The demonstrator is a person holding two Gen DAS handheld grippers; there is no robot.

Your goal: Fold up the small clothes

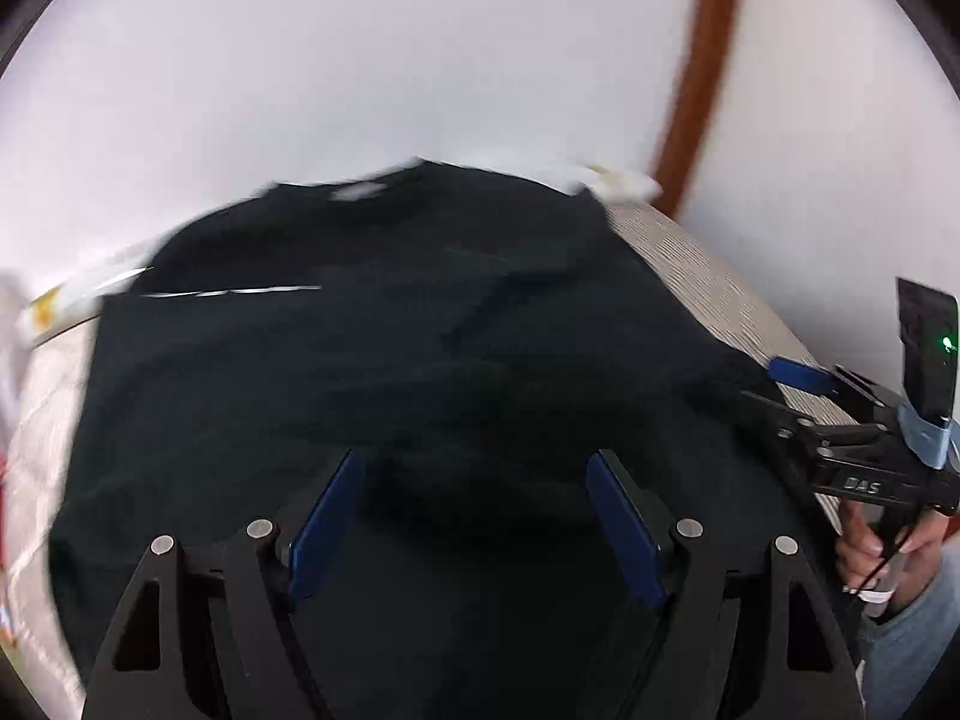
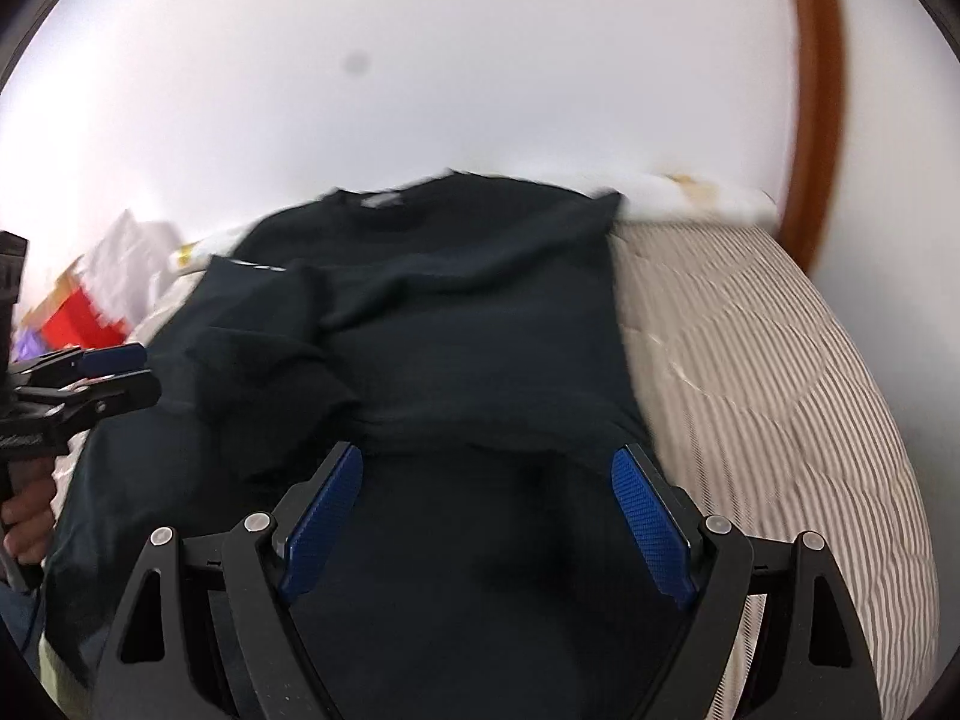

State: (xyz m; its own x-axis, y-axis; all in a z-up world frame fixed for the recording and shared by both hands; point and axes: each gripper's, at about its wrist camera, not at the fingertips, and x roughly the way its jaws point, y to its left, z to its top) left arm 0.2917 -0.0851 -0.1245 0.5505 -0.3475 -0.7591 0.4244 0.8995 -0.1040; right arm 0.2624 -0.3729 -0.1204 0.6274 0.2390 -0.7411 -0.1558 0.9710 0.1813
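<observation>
Black shirt (image 2: 456, 312) spread flat on striped bed (image 2: 768, 372), collar toward wall, left sleeve already lying across chest. Left gripper (image 1: 474, 516) and right gripper (image 2: 486, 510) both low over near hem, jaws wide apart, nothing held; frames motion-blurred, so contact with cloth possibly present but not confirmable. Risks: closing on one layer only, dragging hem unevenly, undoing sleeve fold, or pinching bedcover beneath.

Dark long-sleeved shirt (image 2: 456, 312) spread flat, left sleeve folded inward
</observation>
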